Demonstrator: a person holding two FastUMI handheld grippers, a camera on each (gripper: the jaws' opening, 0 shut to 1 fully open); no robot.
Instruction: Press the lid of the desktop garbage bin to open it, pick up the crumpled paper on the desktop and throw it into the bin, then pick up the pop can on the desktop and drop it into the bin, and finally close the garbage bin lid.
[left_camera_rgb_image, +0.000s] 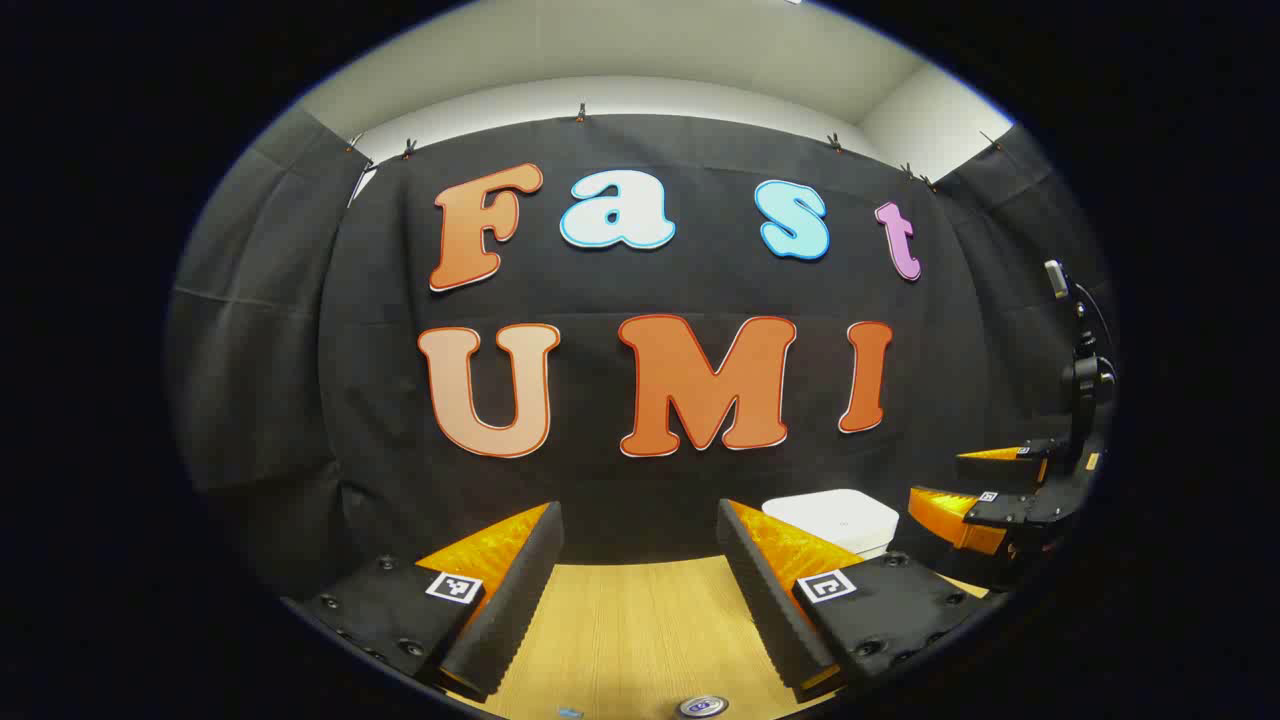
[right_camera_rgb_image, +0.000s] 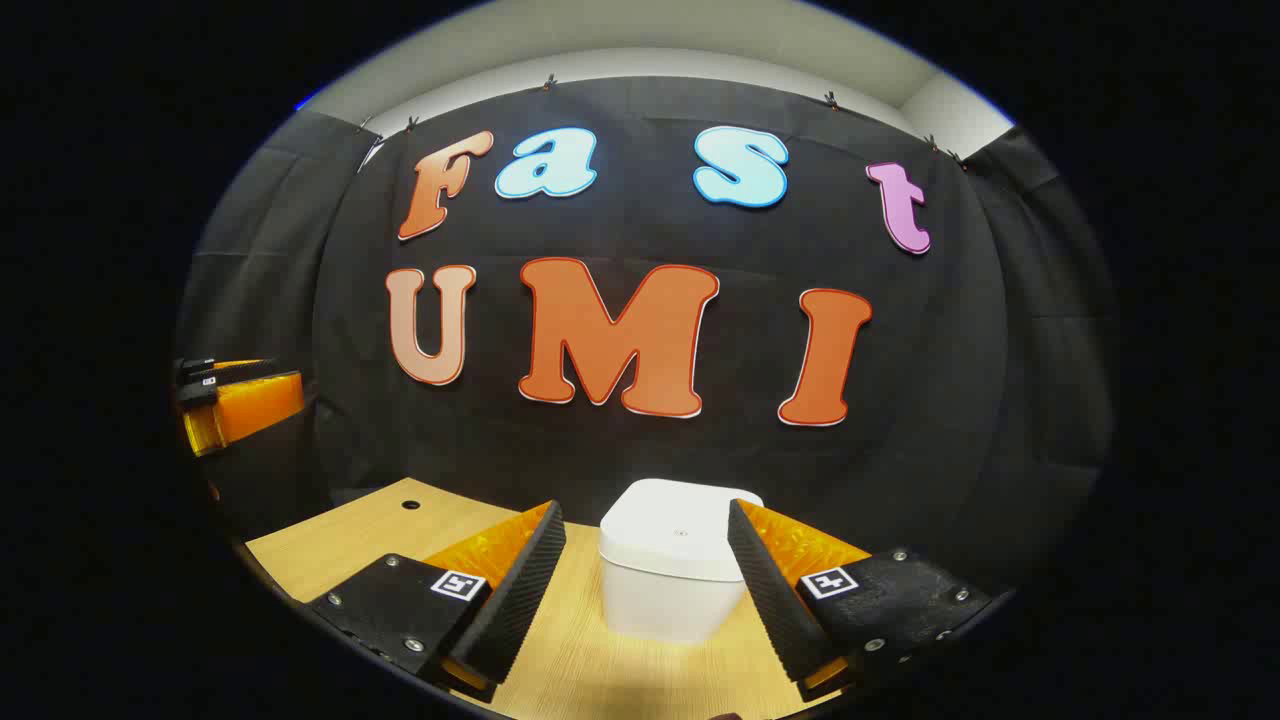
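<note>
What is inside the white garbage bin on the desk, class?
Nothing inside can be seen: the garbage bin has its white lid closed flat on top, covering the interior. It stands on the wooden desk, ahead of the open right gripper.

Light wood-grain table (right_camera_rgb_image: 330, 545) with one small dark round hole (right_camera_rgb_image: 411, 504) near its far left corner. Black cloth wall (right_camera_rgb_image: 640, 440) hangs behind the table, pinned along its top edge by small clips (left_camera_rgb_image: 580, 112). White wall (left_camera_rgb_image: 620, 95) and ceiling above the cloth.

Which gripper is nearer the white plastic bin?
Right. The right gripper faces the white plastic bin squarely, fingers open before it; the left gripper sits off to the bin's left, farther away.
</note>
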